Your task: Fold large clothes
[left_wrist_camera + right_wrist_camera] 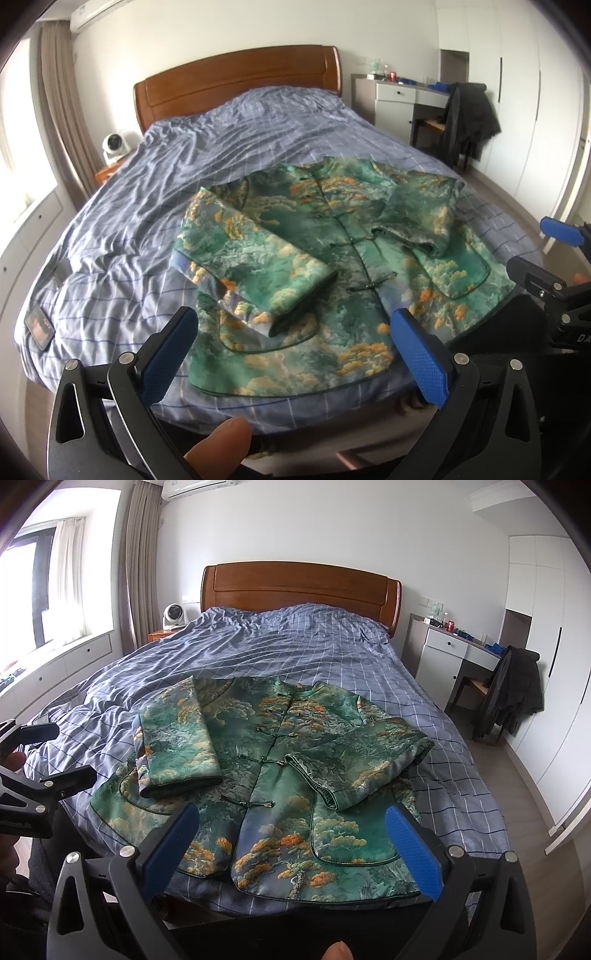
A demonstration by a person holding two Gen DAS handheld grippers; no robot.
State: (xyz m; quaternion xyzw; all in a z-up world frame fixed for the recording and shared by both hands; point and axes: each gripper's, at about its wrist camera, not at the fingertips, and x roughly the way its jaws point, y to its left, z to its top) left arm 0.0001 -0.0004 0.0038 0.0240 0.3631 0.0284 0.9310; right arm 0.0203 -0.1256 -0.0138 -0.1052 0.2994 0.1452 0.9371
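Note:
A green jacket [325, 258] with an orange cloud print and knot buttons lies face up on the blue checked bed [122, 229], hem at the near edge. Both sleeves are folded in over the front. My left gripper [295, 350] is open and empty, above the near hem on the left side. My right gripper [291, 845] is open and empty, above the near hem on the right side of the jacket [277, 775]. Neither touches the cloth. The right gripper also shows at the right edge of the left wrist view [546, 258].
A wooden headboard [299, 587] stands at the far end. A small fan [173, 614] sits on the left nightstand. A white desk [454, 653] and a chair draped with a dark coat [513, 694] stand at right. A phone [38, 326] lies on the bed's left corner.

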